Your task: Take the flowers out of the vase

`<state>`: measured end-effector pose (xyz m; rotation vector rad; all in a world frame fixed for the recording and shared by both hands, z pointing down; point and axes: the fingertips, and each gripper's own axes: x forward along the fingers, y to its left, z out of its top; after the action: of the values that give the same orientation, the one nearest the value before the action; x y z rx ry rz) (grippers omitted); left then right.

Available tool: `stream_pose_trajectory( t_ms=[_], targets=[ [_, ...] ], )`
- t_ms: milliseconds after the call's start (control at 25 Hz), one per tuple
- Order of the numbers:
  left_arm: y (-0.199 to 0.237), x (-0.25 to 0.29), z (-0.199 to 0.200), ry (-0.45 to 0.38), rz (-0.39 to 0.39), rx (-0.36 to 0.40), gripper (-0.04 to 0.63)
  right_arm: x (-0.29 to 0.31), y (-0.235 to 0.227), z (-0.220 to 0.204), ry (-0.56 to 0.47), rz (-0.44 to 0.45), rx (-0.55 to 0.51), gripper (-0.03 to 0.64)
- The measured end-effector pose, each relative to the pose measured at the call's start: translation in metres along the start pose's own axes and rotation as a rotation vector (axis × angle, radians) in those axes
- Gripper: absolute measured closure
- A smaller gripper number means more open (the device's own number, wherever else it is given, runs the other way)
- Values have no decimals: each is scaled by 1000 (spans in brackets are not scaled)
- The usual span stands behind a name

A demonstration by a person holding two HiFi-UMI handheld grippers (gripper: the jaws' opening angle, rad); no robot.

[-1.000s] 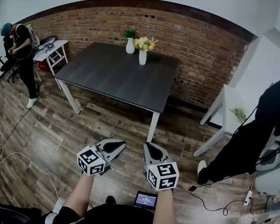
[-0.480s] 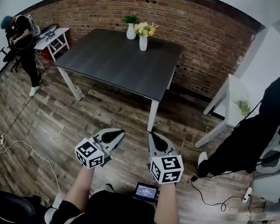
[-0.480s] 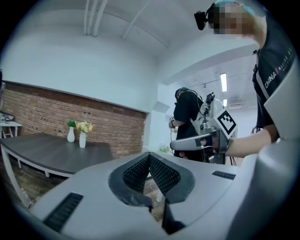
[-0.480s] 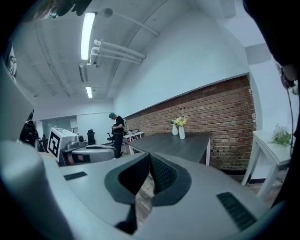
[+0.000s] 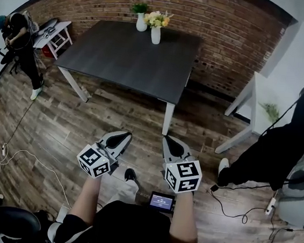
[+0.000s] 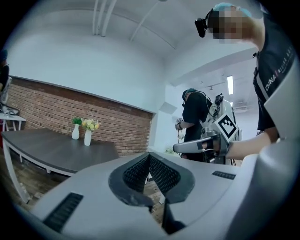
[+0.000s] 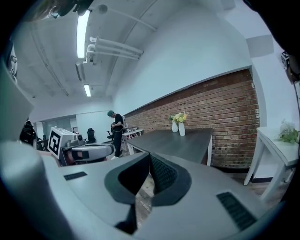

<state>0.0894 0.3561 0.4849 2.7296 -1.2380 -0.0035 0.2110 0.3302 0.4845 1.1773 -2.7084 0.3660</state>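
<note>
The left gripper is hanging over the wooden floor with its jaws pressed together on nothing, well short of the dark table. At the table's far edge, by the brick wall, a small vase with a green sprig is standing just left of the taller white vase, which is carrying the yellow and white flowers. The bunch is probably going to feel light and soft, with blooms that crush easily. The stems just above the vase mouth are looking like the place to pinch, and the narrow vase is likely needing steadying. The right gripper is likewise staying closed and empty.
</note>
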Motion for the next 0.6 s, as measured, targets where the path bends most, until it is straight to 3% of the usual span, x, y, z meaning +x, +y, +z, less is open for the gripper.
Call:
stream_pose_trajectory(
  t_ms=[320,600],
  targets=[
    [102,32,52,-71,-64,-12,592,94,-12,45,12,-52,-50,611],
    [179,37,66,-82,-100,-52,592,160,-9,66,38,-104,-57,611]
  ],
)
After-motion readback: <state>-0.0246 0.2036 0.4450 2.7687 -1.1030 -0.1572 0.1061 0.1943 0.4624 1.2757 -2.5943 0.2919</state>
